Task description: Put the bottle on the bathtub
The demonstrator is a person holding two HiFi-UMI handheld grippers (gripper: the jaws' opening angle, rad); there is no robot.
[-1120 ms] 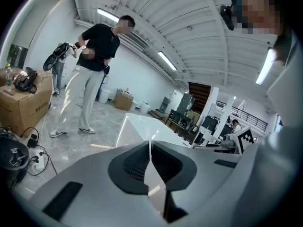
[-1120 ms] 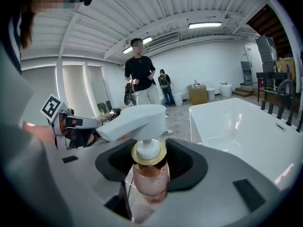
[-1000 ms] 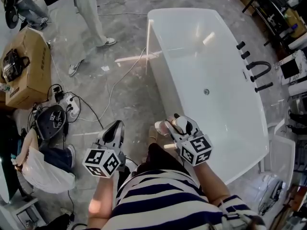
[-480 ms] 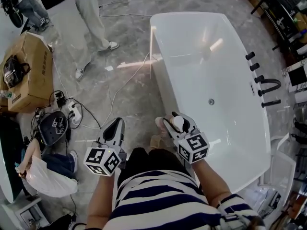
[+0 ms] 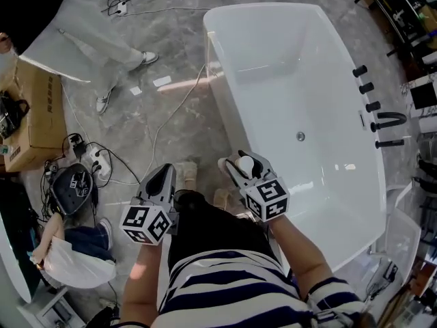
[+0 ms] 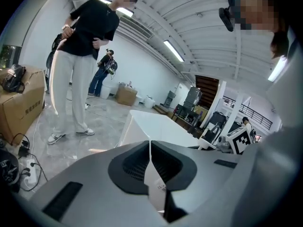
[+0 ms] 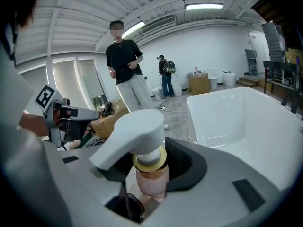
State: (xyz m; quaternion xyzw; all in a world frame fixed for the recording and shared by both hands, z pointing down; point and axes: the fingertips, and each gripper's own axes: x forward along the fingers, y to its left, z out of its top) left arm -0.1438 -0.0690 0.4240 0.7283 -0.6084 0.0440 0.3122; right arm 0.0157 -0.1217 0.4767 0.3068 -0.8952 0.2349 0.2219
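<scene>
We are holding the right tool [image 5: 238, 165] clenched on the pink pump bottle [image 7: 150, 174], its dark pads gripping either side of the neck by the gold collar [image 7: 149, 160], under the white pump head [image 7: 130, 136]. The bottle is hanging in the air just beside the outer side of the white bathtub [image 5: 287, 74]. We are holding the left tool [image 5: 162, 175] clenched, jaws together on nothing.

One bottle [image 7: 150, 179], one bathtub [image 5: 273, 67], two grippers [image 5: 164, 175] [image 5: 237, 166]
</scene>
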